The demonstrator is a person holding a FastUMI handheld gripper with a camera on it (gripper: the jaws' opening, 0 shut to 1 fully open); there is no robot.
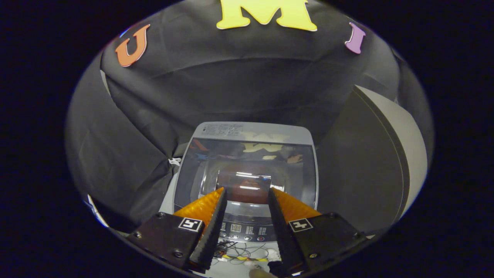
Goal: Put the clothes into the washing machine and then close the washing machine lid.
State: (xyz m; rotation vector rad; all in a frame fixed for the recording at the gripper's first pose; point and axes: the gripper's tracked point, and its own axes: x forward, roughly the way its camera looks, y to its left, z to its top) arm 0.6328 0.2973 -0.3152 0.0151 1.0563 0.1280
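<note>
Here, your gripper hung above and just short of the washing machine, its two fingers spread apart with nothing between them; through the gap you could see the control panel at the machine's near edge. The lid lay flat and closed, its glossy window throwing back reflections. Behind that glass a reddish shape showed, probably the clothes already in the drum, though the glare kept you from being sure. So the job looked finished or very nearly so, and the risks were mostly those of a careless last move.

If the lid was only resting and not fully seated, you could have pulled away believing it shut; the reflections hid the seam, so a gentle press on the front lip would have been the safer check. Had you come down too hard or off-centre, the fingertips might have skated on the slick window or landed on the panel's buttons just beneath them and started something. A tangle of loose cables lay on the floor in front of the machine, right under your fingers, so dropping low on the retreat could have snagged one. The grey board leaning beside the machine stood near enough that a wide swing that way could have knocked it.
</note>
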